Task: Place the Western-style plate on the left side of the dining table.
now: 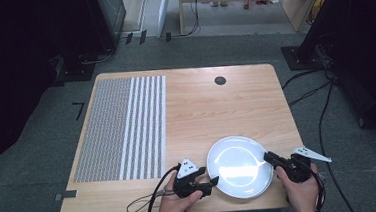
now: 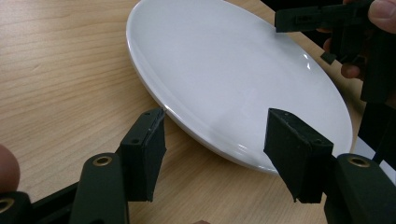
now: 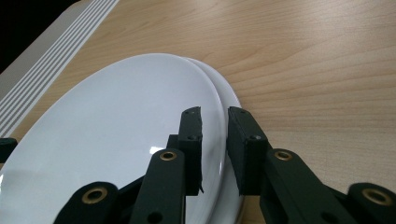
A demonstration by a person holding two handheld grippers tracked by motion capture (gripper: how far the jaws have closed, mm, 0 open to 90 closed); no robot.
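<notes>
White top plate [image 3: 116,135] pinched in right claw [image 3: 215,140].

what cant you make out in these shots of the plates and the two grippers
- Right gripper view: the lower plate is mostly covered by the top plate.
- Same view: whether the right gripper pads press the top plate's rim; the jaws hide the contact.
- Left gripper view: the left gripper straddles the rim; any second plate is hidden beneath.

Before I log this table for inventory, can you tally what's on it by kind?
White plates: 2, stacked, the upper one shifted off the lower one
Striped mat: 1
Black round cap set in the tabletop: 1
Hand-held grippers, left and right: 2
Total: 6
</notes>
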